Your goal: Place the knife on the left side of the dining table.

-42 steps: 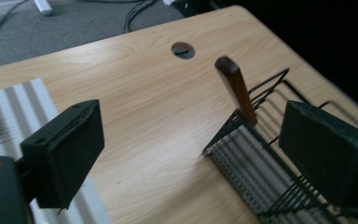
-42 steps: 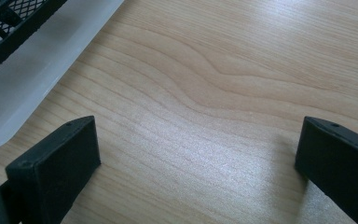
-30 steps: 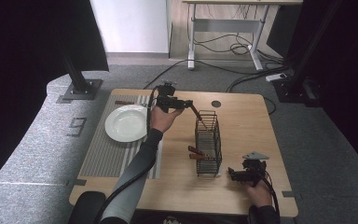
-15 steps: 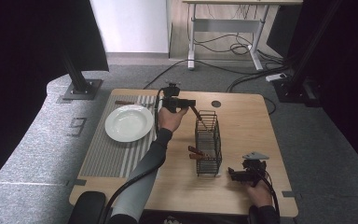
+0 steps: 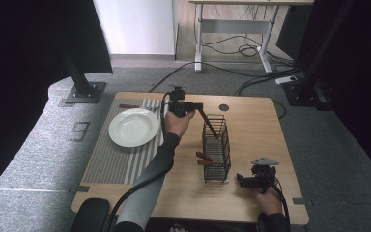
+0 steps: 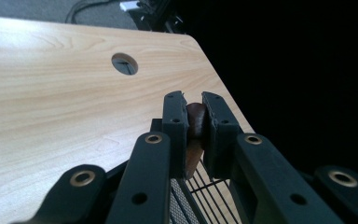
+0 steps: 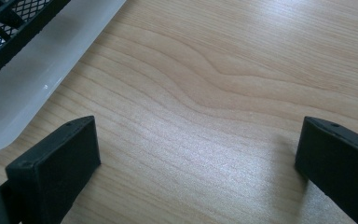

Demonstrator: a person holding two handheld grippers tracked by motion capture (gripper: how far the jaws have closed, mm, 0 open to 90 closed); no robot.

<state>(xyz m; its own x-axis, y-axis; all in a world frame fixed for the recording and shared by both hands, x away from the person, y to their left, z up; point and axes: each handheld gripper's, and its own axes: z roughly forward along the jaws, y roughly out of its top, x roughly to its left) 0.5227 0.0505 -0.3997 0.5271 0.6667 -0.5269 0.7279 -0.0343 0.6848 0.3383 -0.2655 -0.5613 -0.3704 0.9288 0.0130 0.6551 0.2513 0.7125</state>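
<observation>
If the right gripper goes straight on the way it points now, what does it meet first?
Probably the black wire basket: in the high view the right gripper points at its near end, with bare table between them. Depth is uncertain.

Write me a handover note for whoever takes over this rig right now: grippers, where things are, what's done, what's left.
Left gripper: shut on a brown-handled utensil, held tilted over the far end of the black wire basket.
Right gripper: open, holding nothing, low over the table beside the basket's near end.
Things: basket stands upright on the table; two brown handles stick out of its side. White plate sits on the striped mat, with another utensil on the mat beyond it.
Done: apparently two utensils in.
Left, probably: lower this one, then fetch the last.
</observation>
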